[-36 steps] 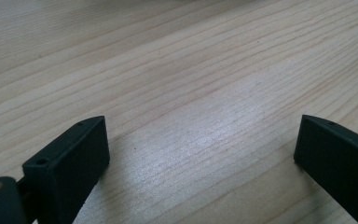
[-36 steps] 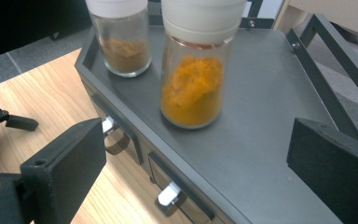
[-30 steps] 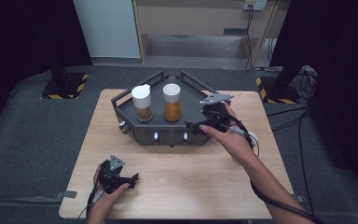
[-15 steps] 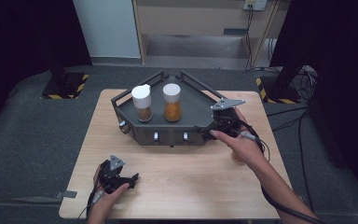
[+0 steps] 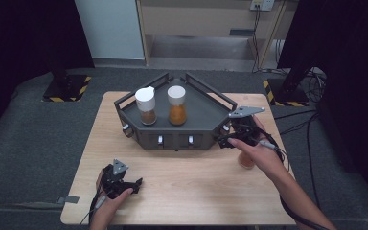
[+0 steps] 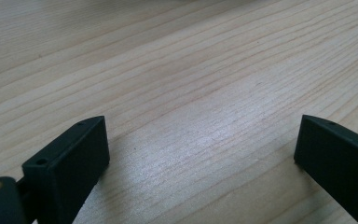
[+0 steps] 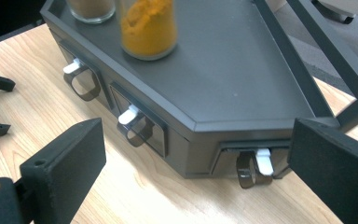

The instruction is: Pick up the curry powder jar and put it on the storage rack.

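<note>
Overhead arrangement on the wooden worktop [image 5: 187,177]. A dark, angular tray-topped drawer unit [image 5: 206,112] stands toward 12 o'clock of the worktop's centre. On its top stand two white-capped jars: one of brown powder [image 5: 146,106] and, just beside it toward 3 o'clock, one of orange powder [image 5: 177,104].

The right gripper [image 5: 226,142], held in the person's right hand [image 5: 258,155], sits at the unit's corner toward 4 o'clock. Its fingers stand wide apart and grip nothing. In the right gripper view, the corner drawer's white-tipped loop handle [image 7: 256,168] lies between the fingers near the one toward 3 o'clock, not touching it; two further front handles [image 7: 133,123] lie toward 10 o'clock of it. An orange object [image 5: 246,161] is partly hidden under the right hand; what it is cannot be told.

The left gripper [image 5: 136,183] rests low at the worktop's 7 o'clock corner in the left hand [image 5: 106,203]. Its fingers are wide open over bare wood, holding nothing.
</note>
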